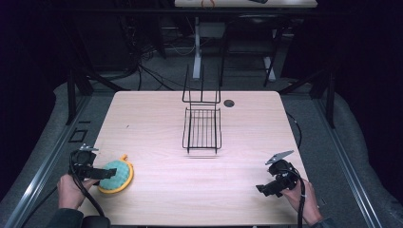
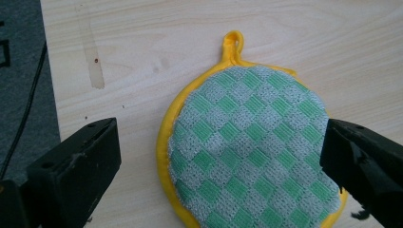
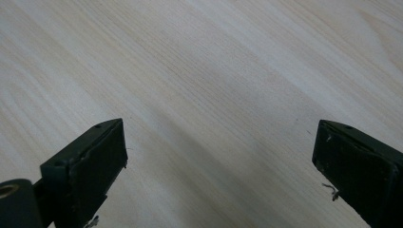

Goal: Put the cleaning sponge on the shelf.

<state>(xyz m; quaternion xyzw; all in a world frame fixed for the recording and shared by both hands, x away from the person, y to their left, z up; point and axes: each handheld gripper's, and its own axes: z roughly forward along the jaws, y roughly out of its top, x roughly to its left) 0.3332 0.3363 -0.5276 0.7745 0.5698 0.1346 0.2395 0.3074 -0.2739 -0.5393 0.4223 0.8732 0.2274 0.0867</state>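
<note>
Nearest the camera, the round green-and-white checked pot holder with a yellow rim and hanging loop [image 2: 247, 152] lies flat on the light wooden table [image 1: 157, 118], close to the front left corner; its loop points away from the person. Its left edge sits near the table's left edge, with bare wood all around it and wide open room to its right.

Left gripper [image 1: 108, 173], held in the person's left hand [image 1: 71, 190], reaches level over the pot holder from the left. Its jaws stand wide apart in the left gripper view: one over bare wood just left of the yellow rim, the other over the cloth's right edge. Whether that jaw touches the cloth cannot be told.

Right gripper [image 1: 261, 188], held in the right hand [image 1: 300, 197] near the front right corner, points left toward mid-table; its jaws are likewise spread, with bare wood between them.

Mid-table, well apart from both grippers, stands a black wire rack [image 1: 202, 128] with upright wires at its far end. A small dark round hole [image 1: 229, 103] lies just beside it, near the far edge. Nothing stands between the pot holder and the rack.
</note>
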